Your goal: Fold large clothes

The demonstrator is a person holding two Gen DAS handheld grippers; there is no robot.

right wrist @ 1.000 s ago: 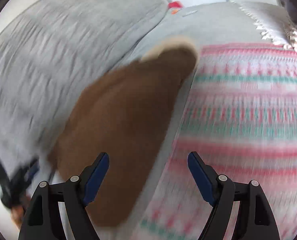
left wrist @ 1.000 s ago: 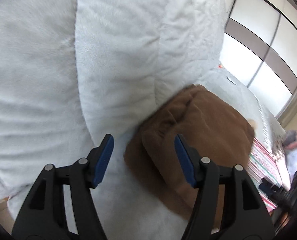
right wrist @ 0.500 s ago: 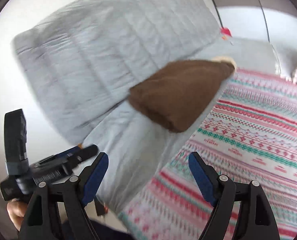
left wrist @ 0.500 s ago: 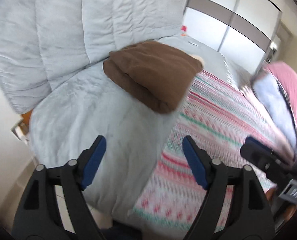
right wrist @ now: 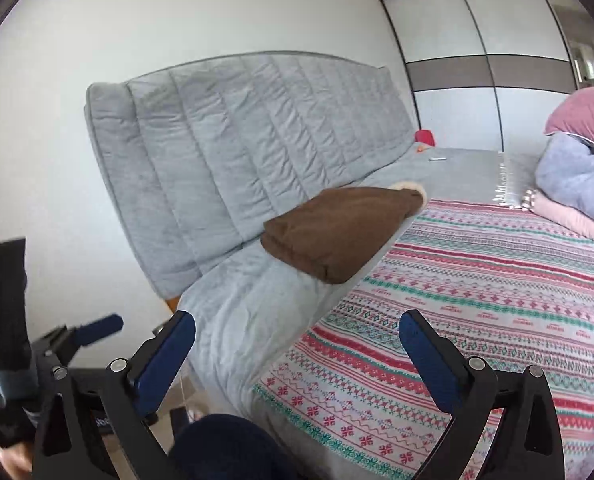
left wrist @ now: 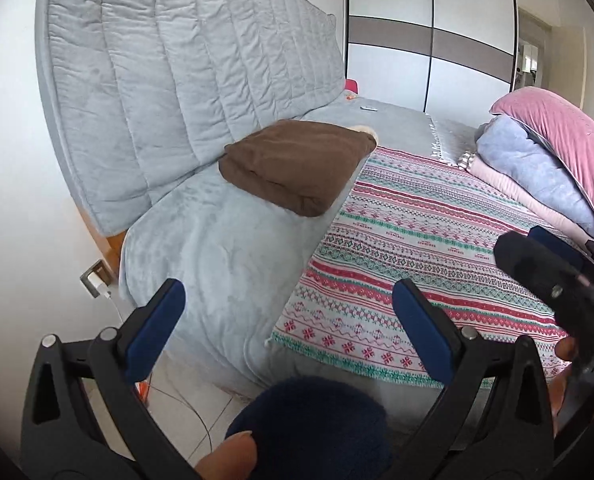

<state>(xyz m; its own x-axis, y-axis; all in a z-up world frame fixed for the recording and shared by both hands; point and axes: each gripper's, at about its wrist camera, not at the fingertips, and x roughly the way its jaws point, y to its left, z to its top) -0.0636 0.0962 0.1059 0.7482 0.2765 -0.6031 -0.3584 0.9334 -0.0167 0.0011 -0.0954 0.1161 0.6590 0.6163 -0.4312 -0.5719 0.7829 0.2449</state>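
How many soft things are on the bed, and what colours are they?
Brown: 1, the folded garment.
Pink: 2, the pillow and the folded blanket under the stack.
Pale blue: 1, the bundle between them.
Striped: 1, the bedspread.
Total: 5

The brown garment (left wrist: pixel 297 164) is matt, fuzzy fleece. The grey blanket (left wrist: pixel 217 248) looks plush; the patterned sheet (left wrist: pixel 417 248) is smooth woven cloth.

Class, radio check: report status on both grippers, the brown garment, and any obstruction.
Left gripper open, empty. Right gripper open, empty. Brown garment folded, lying on grey blanket by the headboard. Nothing in the way.
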